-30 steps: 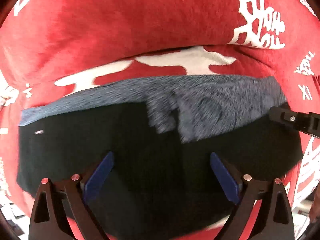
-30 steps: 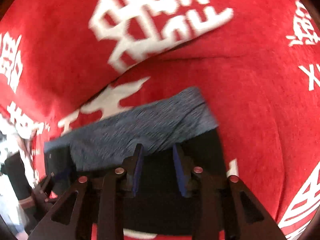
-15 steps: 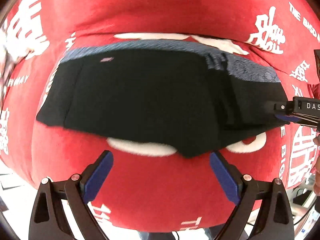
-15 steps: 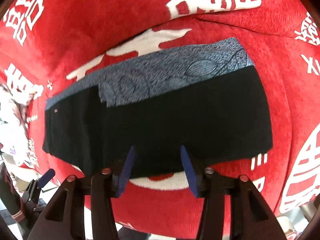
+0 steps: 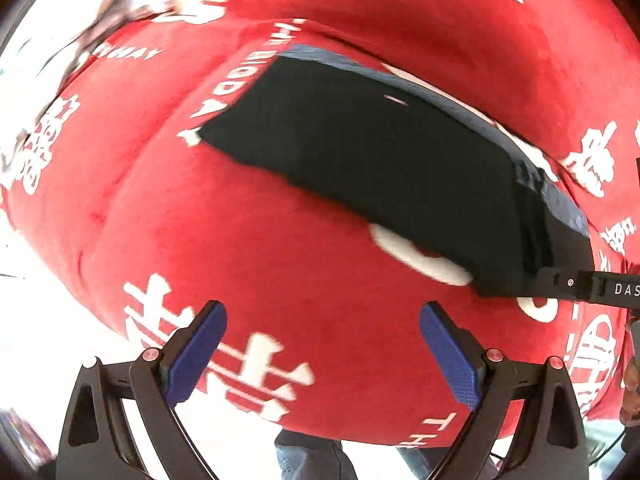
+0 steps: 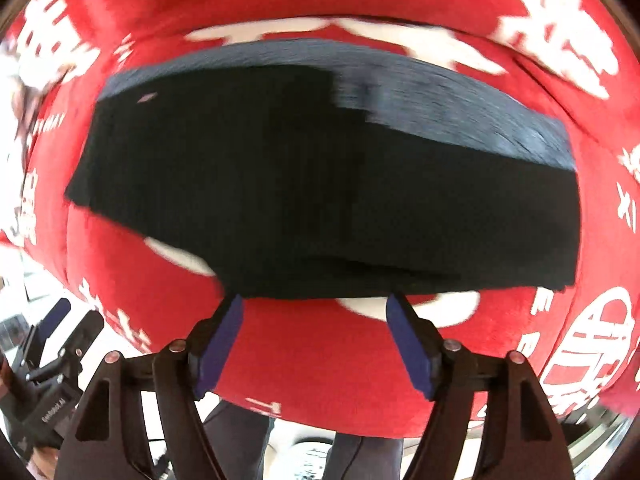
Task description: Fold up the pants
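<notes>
pants (image 6: 320, 184): folded flat, long axis left-right on red cover (image 6: 320, 344) | right tool (image 6: 314, 334): just spread, empty | left tool (image 5: 322, 354): spread, empty

Left gripper (image 5: 322, 354) points steeply down, jaws spread wide, nothing between pads. Right gripper (image 6: 314, 338) also points steeply down, jaws have just been opening, now apart and empty, tips just clear of fabric.

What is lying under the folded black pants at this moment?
The folded pants lie on a red cloth printed with white characters. A white printed shape pokes out at their near edge; the rest of it, and the cloth beneath the pants, is covered.
</notes>
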`<state>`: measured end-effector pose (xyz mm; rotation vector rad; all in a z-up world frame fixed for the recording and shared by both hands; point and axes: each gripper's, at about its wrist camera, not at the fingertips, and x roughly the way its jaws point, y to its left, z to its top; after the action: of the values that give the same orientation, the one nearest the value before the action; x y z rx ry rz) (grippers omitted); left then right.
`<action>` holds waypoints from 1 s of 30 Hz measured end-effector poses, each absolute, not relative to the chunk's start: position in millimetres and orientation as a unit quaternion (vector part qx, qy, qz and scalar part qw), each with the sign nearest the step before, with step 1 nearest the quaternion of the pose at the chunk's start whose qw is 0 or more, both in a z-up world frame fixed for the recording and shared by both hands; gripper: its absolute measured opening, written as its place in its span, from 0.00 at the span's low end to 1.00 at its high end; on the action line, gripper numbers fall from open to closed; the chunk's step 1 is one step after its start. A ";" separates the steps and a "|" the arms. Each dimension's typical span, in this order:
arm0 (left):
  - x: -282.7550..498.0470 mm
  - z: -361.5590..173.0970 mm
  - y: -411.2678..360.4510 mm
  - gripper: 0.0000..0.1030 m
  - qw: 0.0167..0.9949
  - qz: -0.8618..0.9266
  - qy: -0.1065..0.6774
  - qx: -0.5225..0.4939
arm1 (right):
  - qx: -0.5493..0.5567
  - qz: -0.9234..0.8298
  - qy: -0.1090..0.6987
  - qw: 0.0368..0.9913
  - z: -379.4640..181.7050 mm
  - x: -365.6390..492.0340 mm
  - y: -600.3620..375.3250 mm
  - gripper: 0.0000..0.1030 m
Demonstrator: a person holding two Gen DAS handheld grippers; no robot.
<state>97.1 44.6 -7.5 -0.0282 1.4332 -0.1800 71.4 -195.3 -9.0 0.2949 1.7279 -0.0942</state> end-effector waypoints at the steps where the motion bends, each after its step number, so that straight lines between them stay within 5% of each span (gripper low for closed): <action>1: 94.2 -5.8 53.9 0.95 0.752 -0.074 0.655 -0.018 | 0.119 -0.031 0.759 0.639 -9.0 75.2 -185.0 0.76; 13: 56.1 54.0 112.6 0.95 0.760 -0.045 0.644 -0.075 | 0.095 0.002 0.784 0.614 23.3 71.0 -143.2 0.76; 30: 51.5 149.3 99.7 0.95 0.795 -0.097 0.597 -0.035 | 0.080 -0.009 0.776 0.626 113.7 75.5 -165.8 0.77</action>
<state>51.5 99.7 149.3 -0.0759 1.2837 -0.2090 75.5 -165.8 113.7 0.1830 1.7793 -0.0216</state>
